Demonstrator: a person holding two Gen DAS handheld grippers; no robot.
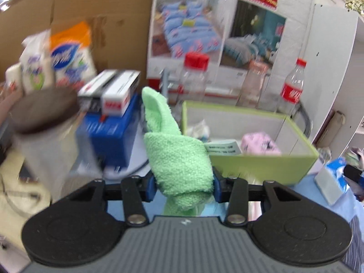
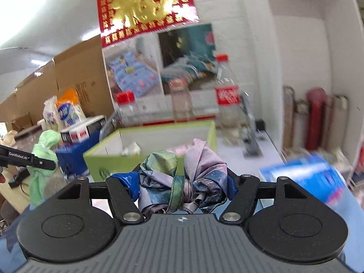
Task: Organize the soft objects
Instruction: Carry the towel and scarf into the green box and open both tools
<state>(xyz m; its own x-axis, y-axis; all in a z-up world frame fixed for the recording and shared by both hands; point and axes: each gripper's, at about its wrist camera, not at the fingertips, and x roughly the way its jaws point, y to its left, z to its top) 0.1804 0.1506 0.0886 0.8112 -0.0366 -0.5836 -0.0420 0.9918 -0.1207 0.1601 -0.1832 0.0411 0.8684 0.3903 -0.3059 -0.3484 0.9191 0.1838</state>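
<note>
A fluffy green cloth (image 1: pixel 177 157) stands up between the blue pads of my left gripper (image 1: pixel 184 183), which is shut on it; its tail hangs below the jaws. My right gripper (image 2: pixel 182 182) is shut on a bunched cloth (image 2: pixel 200 170) patterned in pink, blue and teal. Both grippers are lifted off the table in front of an open lime-green box (image 1: pixel 261 166). Inside that box lie a pink soft bundle (image 1: pixel 259 144) and some white bits. In the right wrist view, the left gripper (image 2: pixel 45 161) with the green cloth (image 2: pixel 43 150) shows at far left, beside the box (image 2: pixel 100 159).
Clear bottles with red caps (image 1: pixel 293 86) (image 1: pixel 195 75) stand behind the box against the wall. Left of it is a blue box (image 1: pixel 109 136) with a white carton (image 1: pixel 111 91) on top, tissue packs (image 1: pixel 70 54) and a dark-lidded jar (image 1: pixel 43 111). A blue pack (image 2: pixel 314 177) lies at right.
</note>
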